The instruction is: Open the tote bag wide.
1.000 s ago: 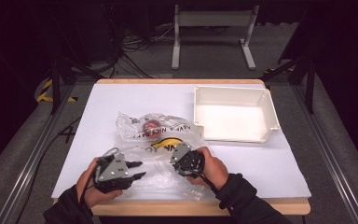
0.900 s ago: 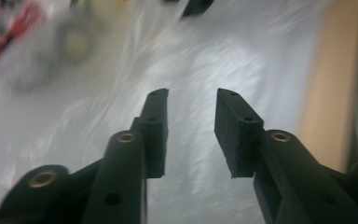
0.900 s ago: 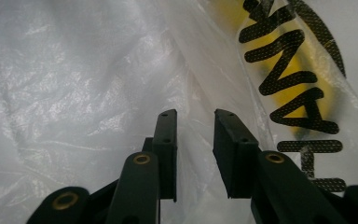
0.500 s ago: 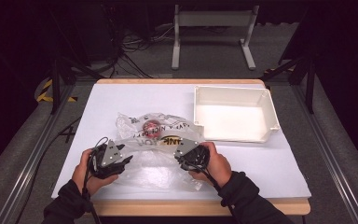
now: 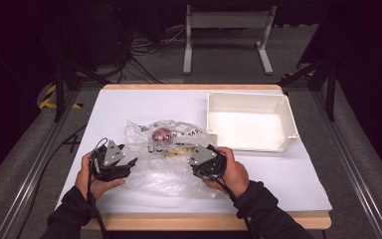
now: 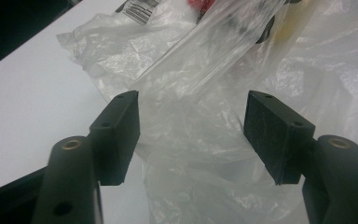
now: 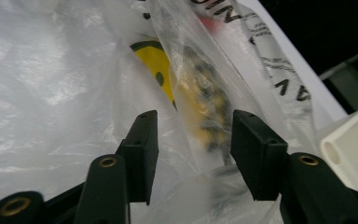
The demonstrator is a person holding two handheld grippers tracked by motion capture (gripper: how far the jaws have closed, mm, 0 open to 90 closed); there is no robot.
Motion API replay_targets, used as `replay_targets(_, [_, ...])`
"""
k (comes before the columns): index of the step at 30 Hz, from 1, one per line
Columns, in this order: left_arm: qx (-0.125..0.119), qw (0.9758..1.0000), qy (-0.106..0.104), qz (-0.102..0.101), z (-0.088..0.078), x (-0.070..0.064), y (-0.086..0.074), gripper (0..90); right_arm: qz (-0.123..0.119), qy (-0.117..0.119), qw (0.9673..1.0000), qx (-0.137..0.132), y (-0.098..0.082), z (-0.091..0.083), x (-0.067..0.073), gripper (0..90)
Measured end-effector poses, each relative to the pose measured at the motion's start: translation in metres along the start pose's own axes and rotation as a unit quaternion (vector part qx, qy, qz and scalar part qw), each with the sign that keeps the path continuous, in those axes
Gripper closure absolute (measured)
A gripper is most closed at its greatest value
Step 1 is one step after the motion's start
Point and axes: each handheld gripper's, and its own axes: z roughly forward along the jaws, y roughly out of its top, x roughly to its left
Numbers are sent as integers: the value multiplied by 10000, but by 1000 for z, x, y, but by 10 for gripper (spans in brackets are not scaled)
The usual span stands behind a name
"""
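Observation:
A crumpled clear plastic bag (image 5: 165, 172) with black print lies on the white table top (image 5: 129, 104). Inside it sit a red item (image 5: 161, 134) and a yellow and black item (image 5: 176, 148). My left gripper (image 5: 128, 164) is at the bag's left edge. Its jaws have just been opening and stand open (image 6: 191, 126), a loose fold of the bag (image 6: 205, 74) between them, untouched. My right gripper (image 5: 199, 160) is at the bag's right side. It has also just been opening and is open (image 7: 193, 140), straddling a fold of film over the yellow and black item (image 7: 200, 102).
A white empty tray (image 5: 283, 107) stands at the table's right, just beyond the bag, and its corner (image 7: 349, 140) shows near my right gripper. The table's wooden front edge (image 5: 204, 219) runs close under both hands. A metal stand (image 5: 226, 22) is on the floor behind.
My left hand has slid left and away from the front edge, along the bag's left side. The right hand has stayed in place. The bag lies lower and flatter.

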Motion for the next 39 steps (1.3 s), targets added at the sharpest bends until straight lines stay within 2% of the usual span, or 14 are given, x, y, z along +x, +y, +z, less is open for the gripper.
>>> replay_targets(6, [-15,10000,77,-54,-3,4,-3,414,-68,-50,9996,-259,0,-7,0,478])
replay_targets(7, [-15,10000,77,-54,-3,4,-3,403,-68,-50,9996,-259,0,-7,0,478])
replay_targets(8, [-64,9997,141,-171,-4,7,-3,378,-8,10,9986,-525,-1,-12,-1,470])
replay_targets(12, [-156,9987,283,-395,-5,12,-5,294,43,12,9979,-648,-2,-18,-2,444])
replay_targets(17, [-47,9992,69,-382,-1,16,-7,308,236,-138,9991,-330,-6,-12,-8,391])
replay_targets(20, [75,9998,-40,-181,2,14,-7,411,217,-279,9993,-107,-9,-7,-11,367])
replay_targets(22, [141,9999,-57,-28,2,13,-8,562,300,-193,9993,119,-12,-1,-14,351])
replay_targets(23, [175,9998,-82,36,1,13,-8,604,312,-206,9991,203,-13,2,-15,387])
replay_targets(24, [118,9998,-104,79,0,13,-8,707,321,-193,9991,218,-15,4,-17,499])
replay_targets(26, [68,9998,-139,88,-3,14,-8,796,395,34,9988,287,-17,8,-18,626])
replay_targets(27, [69,9998,-106,131,-5,14,-8,814,388,46,9989,273,-17,8,-18,731])
replay_targets(30, [-126,9998,-53,114,-13,16,-8,843,386,64,9991,181,-15,6,-19,873])
replay_targets(32, [-284,9996,15,77,-21,18,-7,848,383,143,9991,78,-13,4,-20,897])
replay_targets(39, [-702,9970,313,-41,-40,29,-1,850,404,-104,9988,-257,-1,-1,-22,898])
